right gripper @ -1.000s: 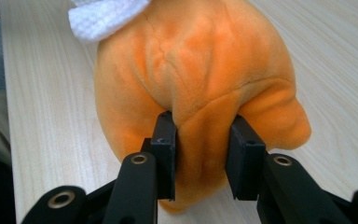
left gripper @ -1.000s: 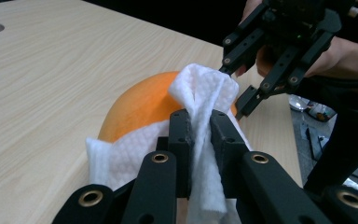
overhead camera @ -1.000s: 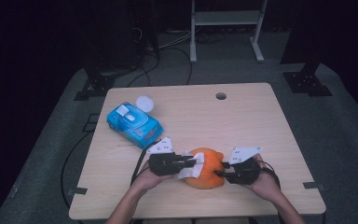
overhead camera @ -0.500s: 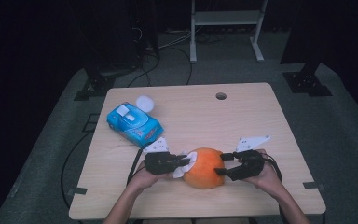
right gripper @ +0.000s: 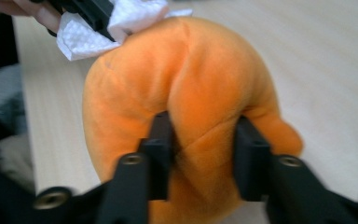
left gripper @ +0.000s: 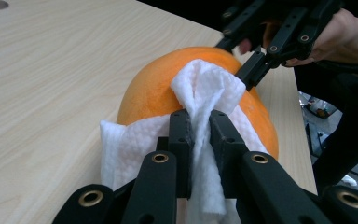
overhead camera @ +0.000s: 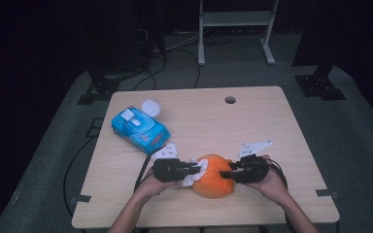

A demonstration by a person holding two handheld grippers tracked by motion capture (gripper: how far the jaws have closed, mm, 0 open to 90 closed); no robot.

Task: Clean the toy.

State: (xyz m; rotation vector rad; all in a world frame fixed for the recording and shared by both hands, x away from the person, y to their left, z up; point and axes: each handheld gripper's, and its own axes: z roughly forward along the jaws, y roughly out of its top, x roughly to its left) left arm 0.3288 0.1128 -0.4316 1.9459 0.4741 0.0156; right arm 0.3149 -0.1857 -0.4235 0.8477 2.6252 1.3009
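While both grippers work the orange plush toy (overhead camera: 214,175):
Left gripper (left gripper: 199,135) pinches a white wipe (left gripper: 205,88) against it; right gripper (right gripper: 200,140) clamps its fabric.

The left tongs (overhead camera: 197,169) and right tongs (overhead camera: 225,174) are black, built of flat linked bars joined by brass-ringed rivets, ending in blocky square jaws. A pale three-cornered plate tops each, and a black cable trails from each. The person's forearms are bare, with no sleeves in sight.
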